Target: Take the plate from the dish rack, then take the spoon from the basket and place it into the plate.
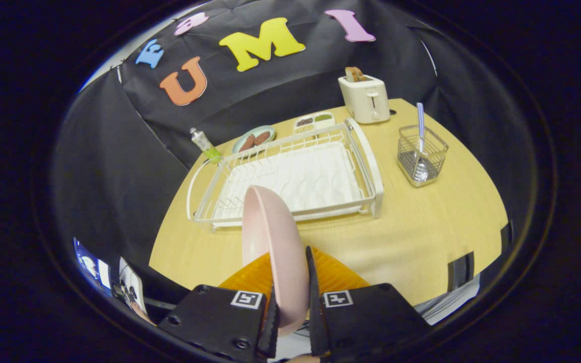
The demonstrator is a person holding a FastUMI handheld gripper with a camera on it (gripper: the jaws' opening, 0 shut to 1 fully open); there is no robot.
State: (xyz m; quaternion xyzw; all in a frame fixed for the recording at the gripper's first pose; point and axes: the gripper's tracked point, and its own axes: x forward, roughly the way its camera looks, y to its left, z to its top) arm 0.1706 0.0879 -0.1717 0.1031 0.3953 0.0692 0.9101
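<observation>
My gripper [290, 275] is shut on the pink plate [270, 237], which stands on edge between the two orange fingers [252, 275] and rises ahead of them, held above the table's near side. Beyond the plate lies the white dish rack [371, 166] with nothing in it. To the right of the rack stands a wire basket [421, 151] with the spoon [420, 136] upright inside, its handle sticking out of the top.
A wooden table [421, 237] carries everything. At its far edge stand a white toaster [366, 98], a small tray of food [314, 121], a green plate with sausages [254, 138] and a small tube [205, 143].
</observation>
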